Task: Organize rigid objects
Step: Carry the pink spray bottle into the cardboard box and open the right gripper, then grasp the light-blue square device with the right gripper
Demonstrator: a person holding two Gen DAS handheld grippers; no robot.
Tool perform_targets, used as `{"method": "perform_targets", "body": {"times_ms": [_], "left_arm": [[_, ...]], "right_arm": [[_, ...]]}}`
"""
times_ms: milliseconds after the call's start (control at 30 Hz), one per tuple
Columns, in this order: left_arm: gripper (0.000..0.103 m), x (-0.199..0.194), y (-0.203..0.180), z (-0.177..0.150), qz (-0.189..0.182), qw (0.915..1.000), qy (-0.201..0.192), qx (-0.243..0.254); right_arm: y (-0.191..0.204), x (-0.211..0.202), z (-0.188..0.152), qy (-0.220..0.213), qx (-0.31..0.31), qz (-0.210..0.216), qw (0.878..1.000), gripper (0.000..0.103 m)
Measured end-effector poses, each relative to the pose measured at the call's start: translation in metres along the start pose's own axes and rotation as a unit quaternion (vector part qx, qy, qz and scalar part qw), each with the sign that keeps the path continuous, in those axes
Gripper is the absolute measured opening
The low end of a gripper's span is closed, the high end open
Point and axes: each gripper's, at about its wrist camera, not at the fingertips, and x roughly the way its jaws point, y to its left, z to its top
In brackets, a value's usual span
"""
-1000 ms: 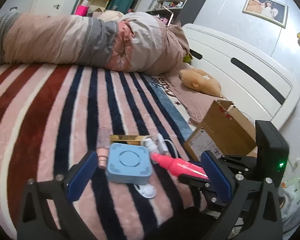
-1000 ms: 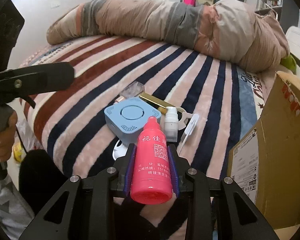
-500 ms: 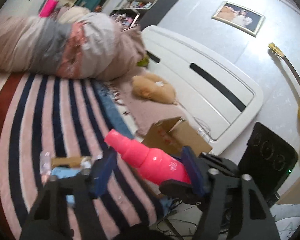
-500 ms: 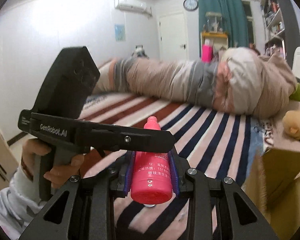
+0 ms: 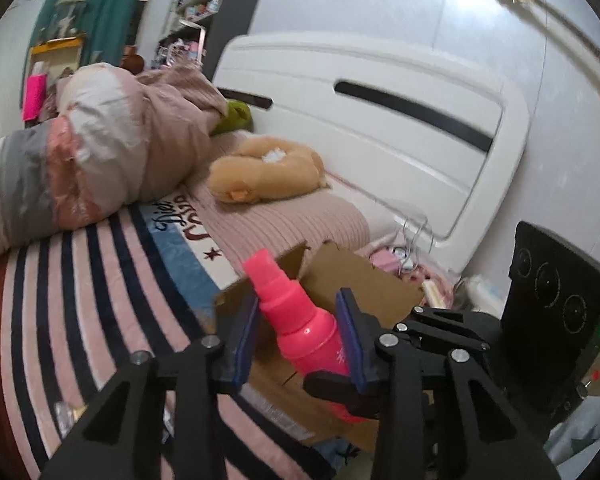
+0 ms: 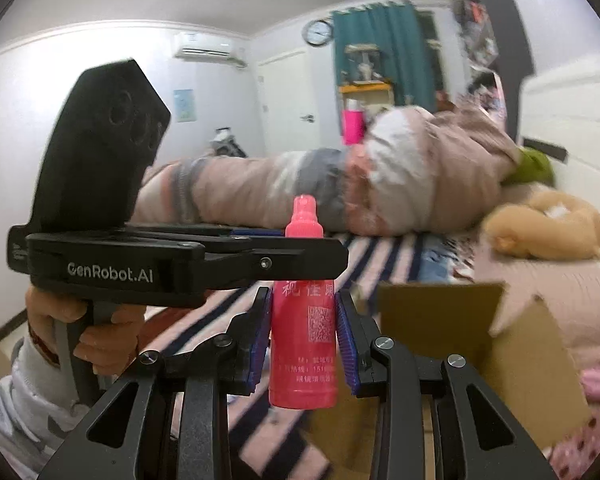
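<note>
The right tongs [image 6: 303, 344] are clamped on a pink spray bottle [image 6: 304, 332], gripping its lower body between the blue pads with the nozzle up and the base hanging just below the fingers. The left tongs [image 5: 296, 340] stand wide apart on either side of the same bottle, seen in the left wrist view as a pink shape [image 5: 300, 320] leaning between the pads; whether either pad touches it is hard to tell through the blur. The bottle is held in the air above the striped bed [image 5: 80, 300], with the open cardboard box [image 5: 340, 276] just beyond and to the right of it. The step in hand looks like carrying the bottle to the box, so a good move would keep the grip firm and the bottle upright, bring it over the opening, and lower it before letting go. The left tongs crowd the bottle closely, so they should draw back to avoid knocking it. The raised box flaps [image 6: 440, 304] are the edge to clear; the stuffed toy [image 5: 264, 176] and rolled quilt [image 5: 100, 152] lie well apart, leaving open room over the bed.
</note>
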Motion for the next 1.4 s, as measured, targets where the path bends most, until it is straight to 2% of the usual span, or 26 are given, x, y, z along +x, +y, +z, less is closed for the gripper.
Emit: {"method": "perform_targets", "body": {"times_ms": [133, 333, 400, 467, 500, 567, 633, 733, 867, 967, 1033, 1100, 1200, 1267, 1400], "left_arm": [[0.030, 0.033, -0.015, 0.000, 0.003, 0.9992, 0.036, 0.016], [0.030, 0.061, -0.019, -0.004, 0.023, 0.9968, 0.073, 0.020], [0.035, 0.064, -0.018, -0.006, 0.030, 0.9963, 0.078, 0.018], [0.051, 0.060, -0.015, -0.006, 0.036, 0.9963, 0.076, 0.015], [0.055, 0.060, -0.013, -0.006, 0.039, 0.9965, 0.073, 0.013], [0.062, 0.051, -0.010, -0.005, 0.044, 0.9970, 0.063, 0.011], [0.067, 0.036, -0.005, -0.004, 0.050, 0.9975, 0.049, 0.006], [0.074, 0.012, 0.003, -0.004, 0.071, 0.9972, 0.026, 0.000], [0.077, -0.031, 0.023, -0.008, 0.111, 0.9936, -0.003, -0.019], [0.080, -0.066, 0.042, -0.017, 0.150, 0.9878, -0.023, -0.037], [0.081, -0.091, 0.059, -0.028, 0.183, 0.9811, -0.035, -0.051], [0.081, -0.107, 0.071, -0.038, 0.204, 0.9761, -0.043, -0.063], [0.082, -0.134, 0.099, -0.062, 0.236, 0.9659, -0.054, -0.091], [0.083, -0.146, 0.114, -0.075, 0.247, 0.9617, -0.057, -0.105], [0.086, -0.155, 0.145, -0.101, 0.256, 0.9579, -0.050, -0.121]], "right_arm": [[-0.030, 0.002, -0.011, 0.042, 0.025, -0.028, 0.998, 0.027], [-0.055, 0.012, -0.024, 0.090, 0.048, -0.043, 0.994, 0.027], [-0.059, 0.018, -0.027, 0.108, 0.054, -0.049, 0.992, 0.027], [-0.061, 0.019, -0.031, 0.115, 0.060, -0.057, 0.990, 0.027], [-0.063, 0.019, -0.032, 0.117, 0.065, -0.058, 0.989, 0.028], [-0.064, 0.015, -0.032, 0.113, 0.073, -0.059, 0.989, 0.038], [-0.061, 0.009, -0.029, 0.105, 0.069, -0.067, 0.990, 0.066], [-0.052, 0.000, -0.023, 0.089, 0.050, -0.081, 0.992, 0.080], [-0.028, -0.004, -0.009, 0.065, 0.013, -0.095, 0.993, 0.095], [0.000, 0.001, 0.002, 0.044, -0.027, -0.125, 0.991, 0.096], [0.023, 0.004, 0.007, 0.020, -0.057, -0.136, 0.989, 0.097], [0.045, 0.013, 0.015, 0.017, -0.077, -0.119, 0.990, 0.102], [0.072, 0.031, 0.022, 0.031, -0.083, -0.069, 0.994, 0.103], [0.091, 0.050, 0.024, 0.056, -0.087, -0.019, 0.994, 0.103], [0.122, 0.094, 0.015, 0.117, -0.086, 0.051, 0.988, 0.103]]}}
